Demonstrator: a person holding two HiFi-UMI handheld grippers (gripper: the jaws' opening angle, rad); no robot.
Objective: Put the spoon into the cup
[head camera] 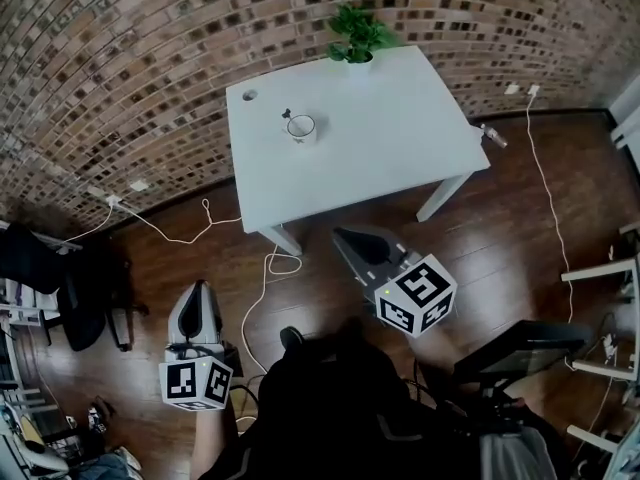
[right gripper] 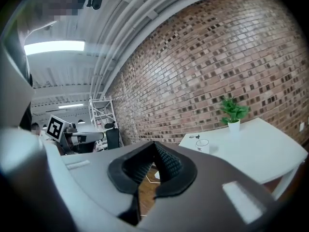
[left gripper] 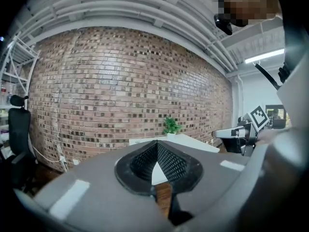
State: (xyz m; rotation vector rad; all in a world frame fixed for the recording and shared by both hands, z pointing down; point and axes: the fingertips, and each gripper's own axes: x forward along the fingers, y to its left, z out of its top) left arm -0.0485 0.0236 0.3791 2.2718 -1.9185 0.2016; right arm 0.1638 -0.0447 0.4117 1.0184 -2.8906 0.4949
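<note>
A white cup (head camera: 302, 128) stands on the white table (head camera: 390, 138), left of its middle; it shows small in the right gripper view too, cup (right gripper: 202, 144). A small dark thing (head camera: 287, 116), maybe the spoon, sits at the cup's far side; too small to be sure. Both grippers hang over the wooden floor, well short of the table. My left gripper (head camera: 200, 293) (left gripper: 157, 151) is shut with nothing in it. My right gripper (head camera: 347, 238) (right gripper: 154, 151) is nearer the table's front edge, its jaws together and nothing held.
A potted plant (head camera: 356, 34) stands at the table's far edge. White cables (head camera: 262, 278) trail over the floor in front of the table. Dark bags (head camera: 80, 288) are at the left. A black stand (head camera: 520, 348) and a white frame (head camera: 610, 268) are at the right.
</note>
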